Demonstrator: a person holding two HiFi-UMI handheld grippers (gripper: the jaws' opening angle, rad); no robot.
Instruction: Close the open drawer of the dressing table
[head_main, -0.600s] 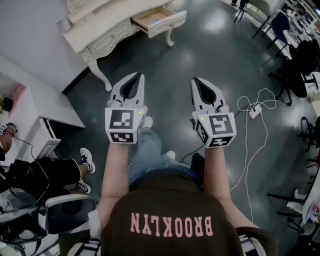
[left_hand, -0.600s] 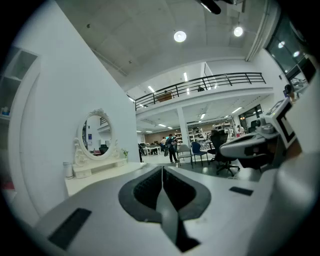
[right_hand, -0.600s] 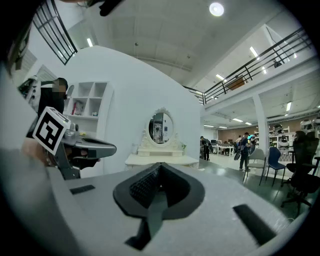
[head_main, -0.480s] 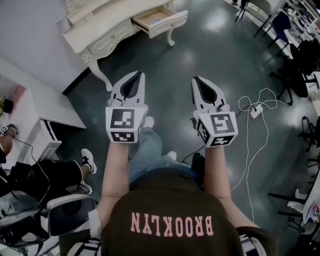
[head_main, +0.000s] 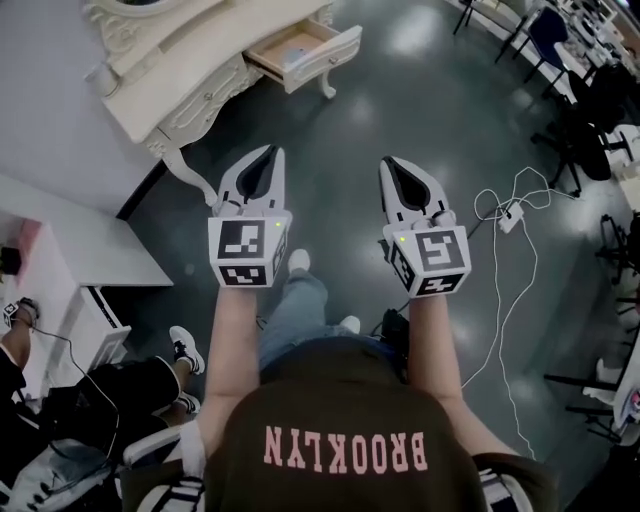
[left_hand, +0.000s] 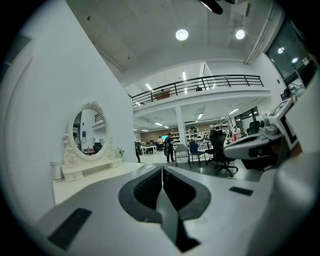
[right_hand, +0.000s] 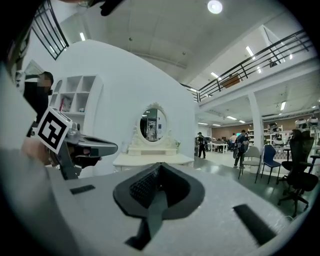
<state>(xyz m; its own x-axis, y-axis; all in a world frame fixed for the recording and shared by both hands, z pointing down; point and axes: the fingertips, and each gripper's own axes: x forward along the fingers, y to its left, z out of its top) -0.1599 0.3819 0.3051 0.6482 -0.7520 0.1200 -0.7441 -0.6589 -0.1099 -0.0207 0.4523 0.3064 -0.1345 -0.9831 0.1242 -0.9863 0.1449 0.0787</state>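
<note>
The cream dressing table (head_main: 170, 75) stands at the top left of the head view, against the white wall. Its right-hand drawer (head_main: 305, 50) is pulled out, showing a wooden inside. My left gripper (head_main: 262, 158) and right gripper (head_main: 393, 167) are held side by side in front of me, well short of the table, both shut with nothing in them. In the left gripper view the jaws (left_hand: 162, 172) meet in a thin line, with the table's oval mirror (left_hand: 89, 132) off to the left. The right gripper view shows closed jaws (right_hand: 157, 170) aimed at the mirror (right_hand: 151, 125) and tabletop (right_hand: 152, 160).
A white desk (head_main: 80, 250) with a seated person (head_main: 90, 400) is at the left. A white cable and power strip (head_main: 508, 220) lie on the dark floor at the right. Office chairs (head_main: 590, 110) stand at the right edge. People walk far off (right_hand: 240, 145).
The dressing table and drawer have shifted left and slightly down in the head view as I come closer. Both grippers keep the same pose, still shut.
</note>
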